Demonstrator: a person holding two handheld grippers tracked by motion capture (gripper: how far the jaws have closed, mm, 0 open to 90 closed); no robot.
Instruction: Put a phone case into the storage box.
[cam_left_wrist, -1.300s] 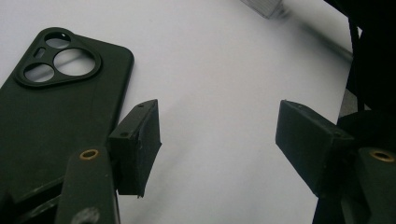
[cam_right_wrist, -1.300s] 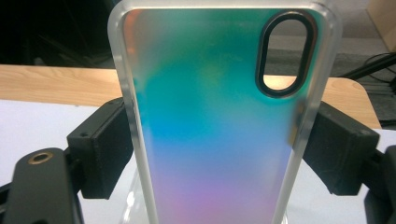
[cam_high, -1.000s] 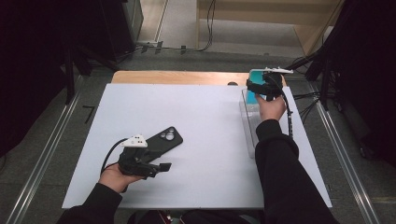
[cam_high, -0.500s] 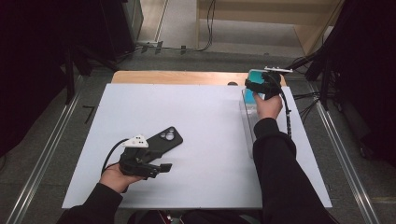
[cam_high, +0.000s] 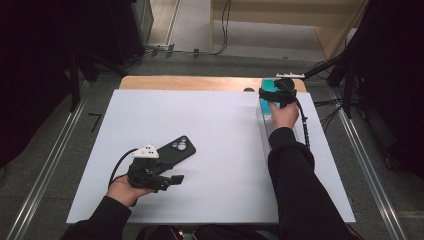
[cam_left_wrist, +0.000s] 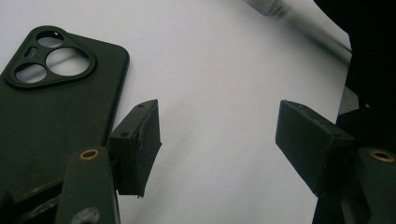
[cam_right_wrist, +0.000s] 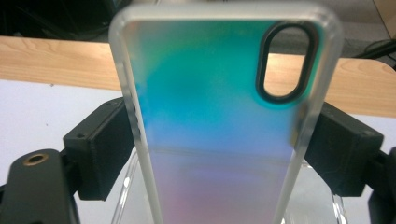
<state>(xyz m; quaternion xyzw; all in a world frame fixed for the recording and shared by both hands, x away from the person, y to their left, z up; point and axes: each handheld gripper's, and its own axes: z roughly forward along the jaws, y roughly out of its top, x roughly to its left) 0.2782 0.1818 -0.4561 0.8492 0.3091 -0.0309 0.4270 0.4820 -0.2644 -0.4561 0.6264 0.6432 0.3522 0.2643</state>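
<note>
Nearest the person, at the near left part of the white counter (cam_high: 225, 130), the left tongs (cam_high: 172, 179) rest low with jaws standing apart and nothing between them. A black phone case (cam_high: 172, 151) lies flat just beside them, its camera cut-outs toward the far side; in the left gripper view that case (cam_left_wrist: 51, 102) sits left of the left jaw, not touching the pads as far as I can tell.

Farther off, near the far right corner of the counter, the right tongs (cam_high: 266, 94) grip an iridescent phone case (cam_right_wrist: 219, 116) by its two long edges, the pads pressing its frosted rim. It stands nearly upright, its oval camera hole at the top, above a clear plastic holder (cam_right_wrist: 133, 182) whose form is hard to make out. In the high view this case (cam_high: 267, 85) shows as a teal patch at the counter's far edge.

To do this lift well, I judge the right hand should keep the squeeze even, raise the case straight so its lower end clears the holder, and avoid twisting, since the rim looks smooth and could slip.
</note>
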